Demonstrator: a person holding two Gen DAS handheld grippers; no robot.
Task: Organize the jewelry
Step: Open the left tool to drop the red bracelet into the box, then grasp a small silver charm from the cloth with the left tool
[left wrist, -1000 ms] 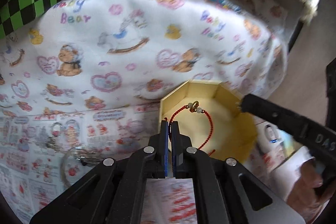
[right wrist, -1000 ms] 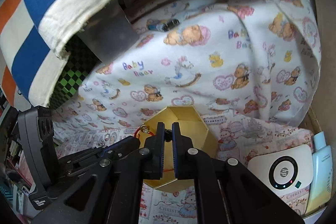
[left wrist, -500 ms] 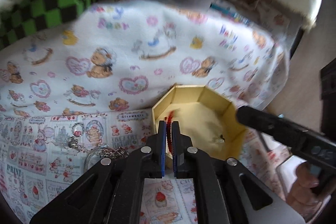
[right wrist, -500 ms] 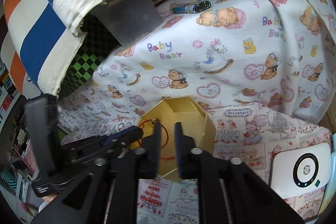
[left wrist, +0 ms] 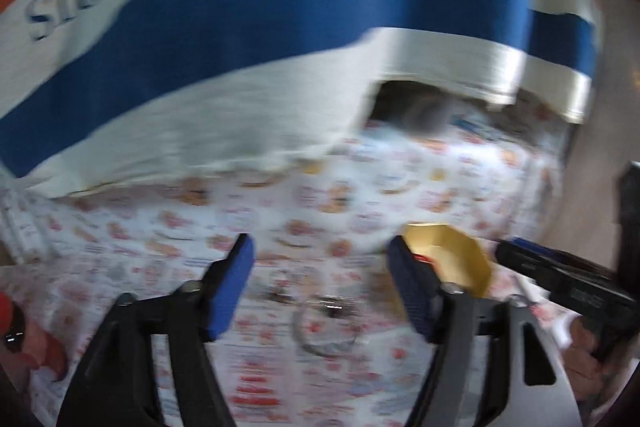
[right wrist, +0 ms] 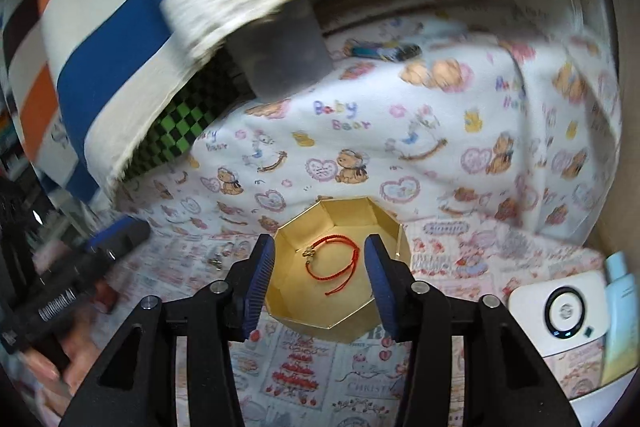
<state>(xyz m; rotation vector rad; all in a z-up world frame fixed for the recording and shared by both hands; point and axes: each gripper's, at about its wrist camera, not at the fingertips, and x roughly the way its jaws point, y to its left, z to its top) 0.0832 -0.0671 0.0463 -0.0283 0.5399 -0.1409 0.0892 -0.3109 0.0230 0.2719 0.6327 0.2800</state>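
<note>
A red cord bracelet [right wrist: 332, 263] with a small gold charm lies loose on the floor of the gold octagonal box [right wrist: 348, 211]. My right gripper [right wrist: 318, 267] hovers just in front of the box, its jaws opening and nothing pinched between the blue pads. In the blurred left wrist view my left gripper [left wrist: 322, 263] is back and left of the box [left wrist: 460, 255], its jaws opening wide and empty. A metal ring [left wrist: 320, 331] lies on the printed cloth below it. The left gripper [right wrist: 112, 235] shows at the left edge of the right wrist view.
A small trinket [right wrist: 216, 261] lies on the cloth left of the box. A white round-dial device [right wrist: 560, 311] and a pale bottle [right wrist: 620, 307] sit at the right. A blue, white and orange striped fabric [right wrist: 120, 27] overhangs the back. A pen [right wrist: 380, 51] rests on the bear blanket.
Both grippers were shut on the red bracelet over the box; both have let go and it now lies inside. The left gripper has pulled back to the left and risen.
</note>
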